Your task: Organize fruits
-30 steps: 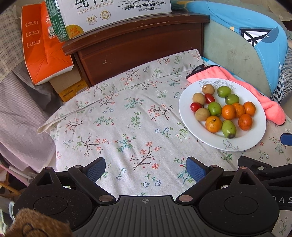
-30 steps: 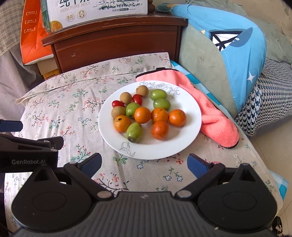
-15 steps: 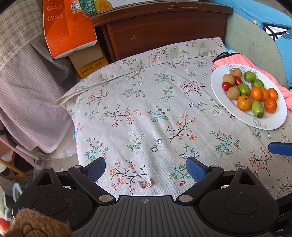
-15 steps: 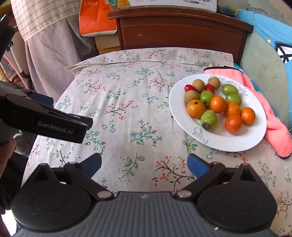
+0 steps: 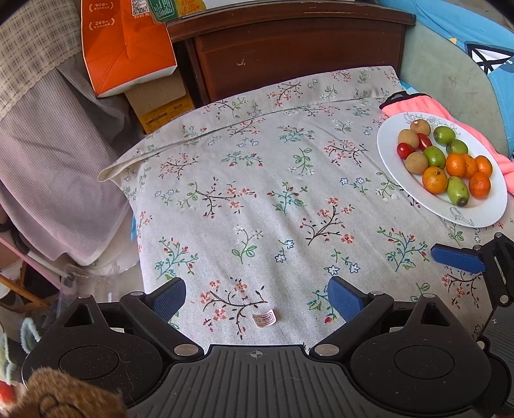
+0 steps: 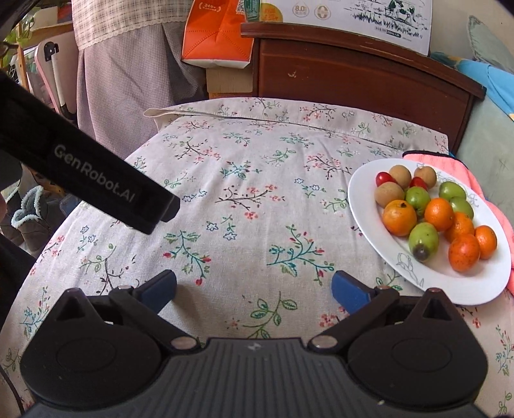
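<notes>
Heaped on a white plate (image 6: 369, 238) at the right side of the table (image 6: 244, 205): small oranges (image 6: 399, 217) toward the near and right part, green oval fruits (image 6: 423, 240) mixed among them, one with a dark blemish at its tip, brown round fruits (image 6: 389, 194) at the far left of the pile, and two red cherry tomatoes (image 6: 384, 177) tucked between the brown ones. All touching or just beside one another, none off the plate. Under the plate's far edge, a pink cloth (image 6: 449, 164). Spread over the table, a floral cloth with a folded hem at the far side. Near the front edge in the left wrist view, a small rolled paper label (image 5: 265, 319), lying alone on the cloth. Left hand-held gripper (image 5: 257, 297) with fingers spread wide, holding nothing, hovering over bare cloth well apart from the plate. Right hand-held gripper (image 6: 253, 287) likewise spread wide and empty, its right finger just beside the plate's near rim. Beyond the table, a dark wooden cabinet (image 6: 353, 77) with a milk carton box (image 6: 347, 19) on top and an orange box (image 6: 218, 35) beside it.
</notes>
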`<state>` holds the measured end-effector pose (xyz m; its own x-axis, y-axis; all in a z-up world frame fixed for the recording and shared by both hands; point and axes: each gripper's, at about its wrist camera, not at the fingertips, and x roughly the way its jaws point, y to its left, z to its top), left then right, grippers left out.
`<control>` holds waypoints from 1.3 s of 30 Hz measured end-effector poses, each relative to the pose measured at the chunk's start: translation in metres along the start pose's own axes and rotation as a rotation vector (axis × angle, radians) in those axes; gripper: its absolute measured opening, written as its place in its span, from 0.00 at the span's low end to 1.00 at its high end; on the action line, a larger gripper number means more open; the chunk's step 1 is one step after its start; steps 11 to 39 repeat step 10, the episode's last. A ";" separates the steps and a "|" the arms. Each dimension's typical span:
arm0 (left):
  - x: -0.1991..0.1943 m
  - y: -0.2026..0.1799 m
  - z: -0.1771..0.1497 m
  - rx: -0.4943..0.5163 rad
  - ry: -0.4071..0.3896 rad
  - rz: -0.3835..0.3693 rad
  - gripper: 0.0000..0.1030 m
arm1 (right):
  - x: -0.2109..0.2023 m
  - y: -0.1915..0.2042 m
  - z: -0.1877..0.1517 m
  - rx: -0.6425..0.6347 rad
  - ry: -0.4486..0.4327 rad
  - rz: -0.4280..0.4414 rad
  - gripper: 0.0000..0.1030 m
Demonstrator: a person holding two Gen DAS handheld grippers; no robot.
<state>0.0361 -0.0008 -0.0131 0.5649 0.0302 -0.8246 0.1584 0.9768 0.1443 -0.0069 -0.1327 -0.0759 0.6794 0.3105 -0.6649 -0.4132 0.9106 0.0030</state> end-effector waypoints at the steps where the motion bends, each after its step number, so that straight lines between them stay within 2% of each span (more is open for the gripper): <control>1: 0.000 0.000 0.000 0.000 0.000 -0.001 0.93 | 0.001 0.001 0.000 -0.005 -0.015 0.003 0.99; 7: 0.001 0.000 -0.001 -0.003 -0.003 0.001 0.93 | 0.011 0.001 0.001 -0.025 -0.072 0.027 0.99; 39: 0.003 0.001 -0.001 -0.008 0.002 0.000 0.93 | 0.013 0.002 0.004 -0.030 -0.073 0.029 0.99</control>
